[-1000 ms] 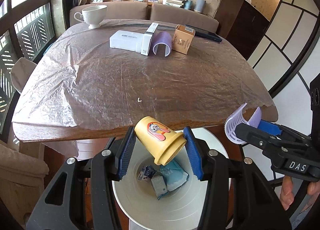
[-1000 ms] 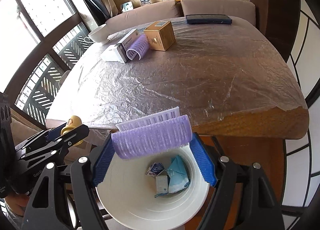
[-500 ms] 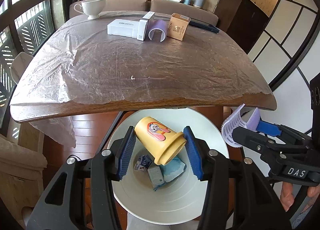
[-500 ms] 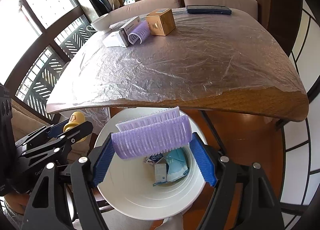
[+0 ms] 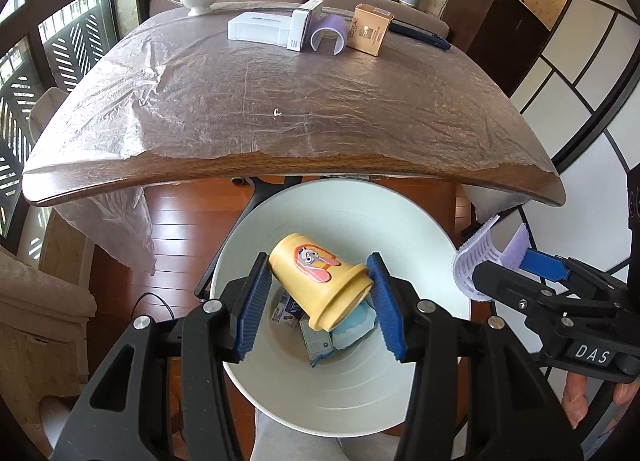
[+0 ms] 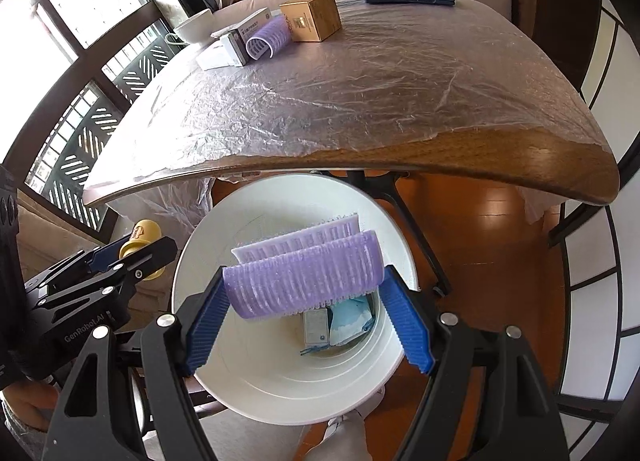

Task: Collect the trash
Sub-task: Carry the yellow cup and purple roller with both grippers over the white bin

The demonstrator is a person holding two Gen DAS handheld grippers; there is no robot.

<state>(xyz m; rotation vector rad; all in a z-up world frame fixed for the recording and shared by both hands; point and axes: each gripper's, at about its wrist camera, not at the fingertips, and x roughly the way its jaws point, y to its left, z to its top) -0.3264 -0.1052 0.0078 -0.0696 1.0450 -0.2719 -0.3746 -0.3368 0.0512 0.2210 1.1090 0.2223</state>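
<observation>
Film-covered wooden table (image 5: 280, 101), white bin (image 5: 400, 393) below its edge.
Left gripper (image 5: 318, 297) pinches yellow cup (image 5: 320, 281); right gripper (image 6: 306, 303) pinches purple roller (image 6: 304, 281).

Both grippers drew back from the table edge (image 5: 280, 171); the white bin (image 5: 400, 401) emerged fully beneath them, and they seemingly rose.

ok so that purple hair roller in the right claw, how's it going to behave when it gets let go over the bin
The purple hair roller looks like hollow open mesh, so probably very light. Its bristly surface may cling briefly to a ribbed pad. Held over the white bin, it should drop in and, being curved, may roll against the trash there.
</observation>
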